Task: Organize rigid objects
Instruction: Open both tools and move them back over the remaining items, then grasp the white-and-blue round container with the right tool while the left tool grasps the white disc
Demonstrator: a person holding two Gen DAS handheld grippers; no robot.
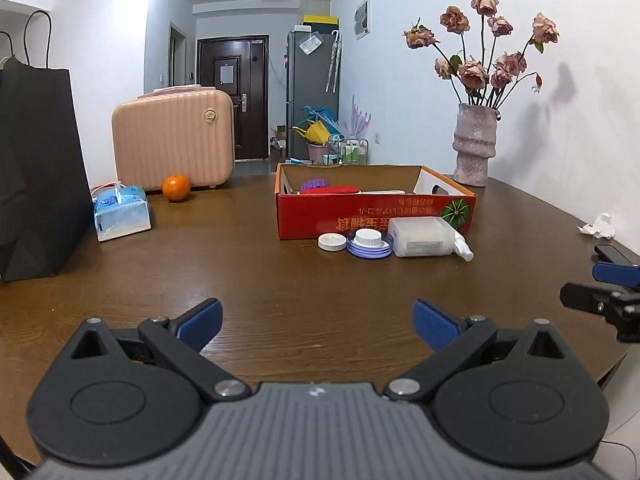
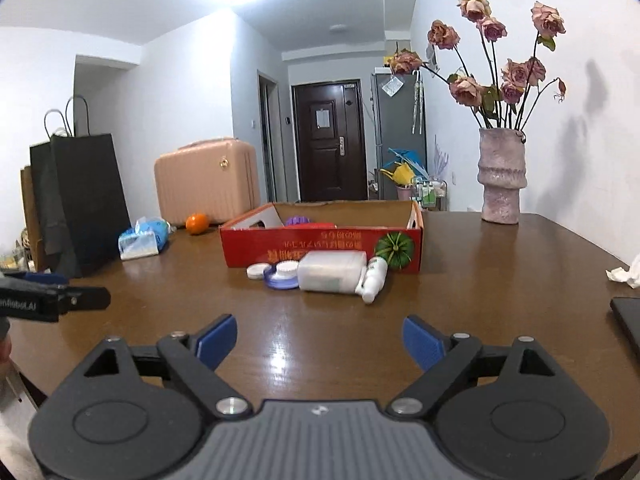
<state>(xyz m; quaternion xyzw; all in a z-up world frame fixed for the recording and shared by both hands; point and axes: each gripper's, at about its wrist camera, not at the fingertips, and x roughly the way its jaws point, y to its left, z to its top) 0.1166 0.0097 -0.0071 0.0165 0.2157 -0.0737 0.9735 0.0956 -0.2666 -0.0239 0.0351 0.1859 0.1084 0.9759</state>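
A red cardboard box (image 1: 376, 210) (image 2: 320, 246) stands open on the brown table; purple and red items show inside it. Along its near wall lie a small white lid (image 1: 332, 241) (image 2: 258, 270), a white cap on a blue lid (image 1: 369, 243) (image 2: 283, 274), a frosted plastic box (image 1: 422, 236) (image 2: 331, 271) and a white bottle on its side (image 1: 463, 249) (image 2: 374, 279). My left gripper (image 1: 318, 322) is open over bare tabletop, well short of them. My right gripper (image 2: 318, 340) is also open and empty, at about the same distance.
A black paper bag (image 1: 36, 168) (image 2: 80, 200), tissue pack (image 1: 122, 212) (image 2: 143, 238), orange (image 1: 176, 188) (image 2: 197, 223) and pink case (image 1: 172, 140) (image 2: 206, 178) stand left. A vase of roses (image 1: 474, 144) (image 2: 502, 174) is right. Crumpled paper (image 1: 598, 227) (image 2: 624, 273) and a dark device (image 2: 628, 320) lie near the right edge.
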